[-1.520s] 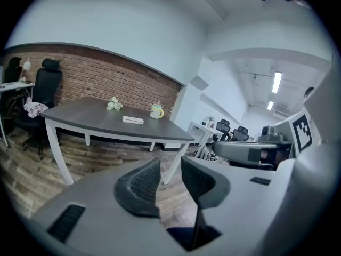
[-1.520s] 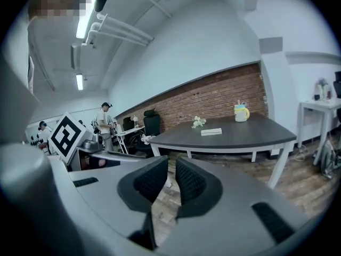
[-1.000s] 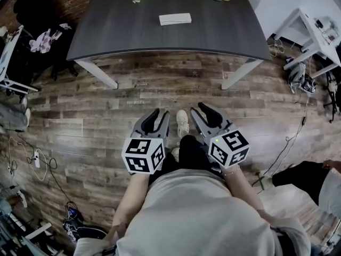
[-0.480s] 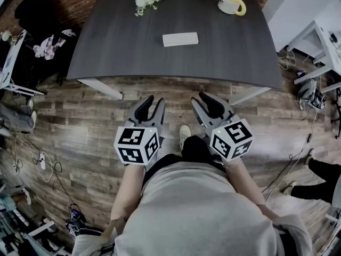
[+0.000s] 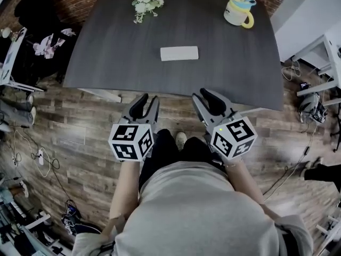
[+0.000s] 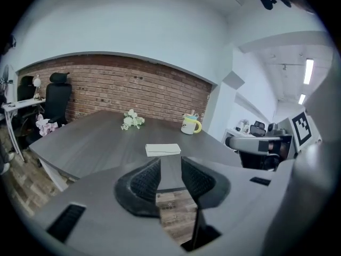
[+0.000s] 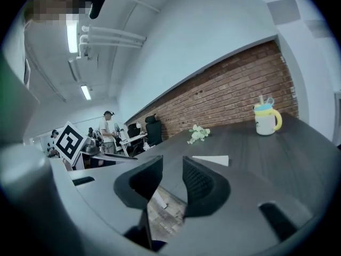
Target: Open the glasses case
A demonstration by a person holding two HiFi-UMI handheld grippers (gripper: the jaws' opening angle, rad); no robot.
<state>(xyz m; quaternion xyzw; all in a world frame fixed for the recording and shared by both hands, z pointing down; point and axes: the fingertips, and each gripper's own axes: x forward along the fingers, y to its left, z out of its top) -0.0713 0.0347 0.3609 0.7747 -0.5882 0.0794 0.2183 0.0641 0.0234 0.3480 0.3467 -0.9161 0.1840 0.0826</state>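
Note:
A white, flat glasses case (image 5: 179, 53) lies closed near the middle of the dark grey table (image 5: 106, 63); it also shows in the left gripper view as the case (image 6: 163, 150) and in the right gripper view as the case (image 7: 211, 160). My left gripper (image 5: 145, 104) hovers over the wooden floor just short of the table's near edge, its jaws apart with nothing between them. To its right, my right gripper (image 5: 205, 97) reaches the table's near edge, likewise open and empty. Both point toward the case from a distance.
A small bunch of white flowers (image 5: 145, 3) lies at the table's far left. A yellow-handled mug (image 5: 238, 11) stands at the far right. A black office chair (image 6: 57, 97) and a white side desk (image 5: 10, 52) sit left of the table. Cables lie on the floor.
Both grippers and the person have come forward toward the table; the table and case now sit nearer and lower in the head view. Jaws look unchanged.

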